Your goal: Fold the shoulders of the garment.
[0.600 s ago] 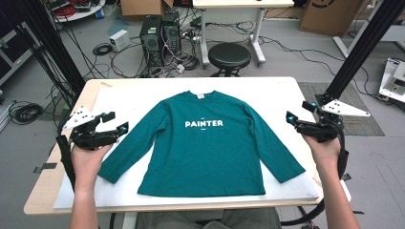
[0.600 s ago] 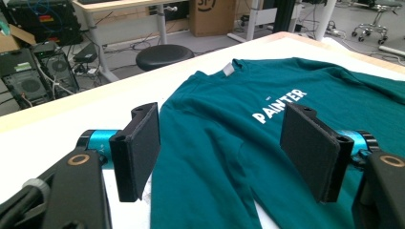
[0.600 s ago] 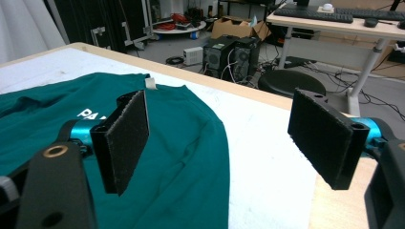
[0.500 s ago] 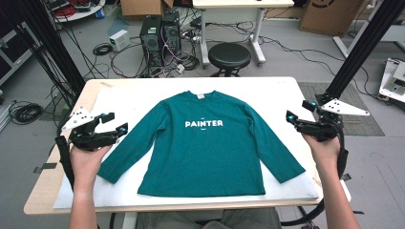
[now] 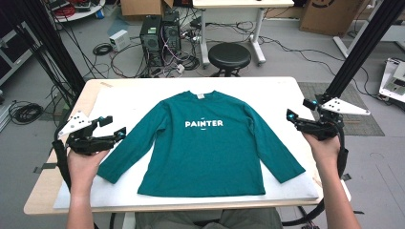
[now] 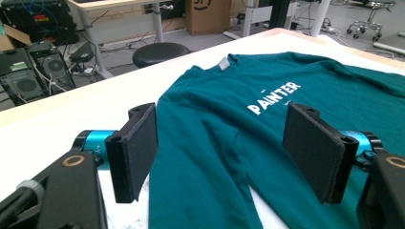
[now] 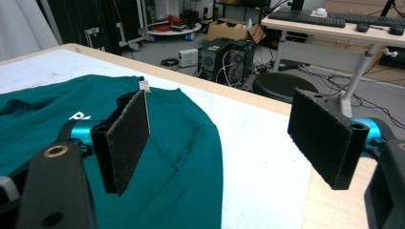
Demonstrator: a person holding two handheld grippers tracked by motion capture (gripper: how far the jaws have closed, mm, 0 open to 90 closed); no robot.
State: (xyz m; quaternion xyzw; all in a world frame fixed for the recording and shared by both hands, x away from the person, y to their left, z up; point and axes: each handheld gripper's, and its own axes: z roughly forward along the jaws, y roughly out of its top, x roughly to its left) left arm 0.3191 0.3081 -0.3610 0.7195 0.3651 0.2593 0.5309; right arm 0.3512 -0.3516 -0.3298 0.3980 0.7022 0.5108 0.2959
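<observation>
A teal long-sleeved shirt [image 5: 205, 143] printed "PAINTER" lies flat, front up, on the white-covered table [image 5: 267, 88], with both sleeves angled outward. My left gripper [image 5: 114, 127] hovers at the table's left side, just beside the shirt's left sleeve, with its jaws wide apart and nothing between them. In the left gripper view the shirt [image 6: 267, 90] spreads ahead of the left gripper [image 6: 219, 148]. My right gripper [image 5: 300, 109] is held at the table's right edge, open and holding nothing. In the right gripper view the right gripper [image 7: 224, 138] sits above the shirt's sleeve and shoulder [image 7: 181, 143].
A black stool [image 5: 229, 56], computer towers [image 5: 160, 33] and loose cables stand on the floor beyond the table's far edge. Black frame posts [image 5: 367, 43] rise at the far right and far left. White table surface shows around the shirt.
</observation>
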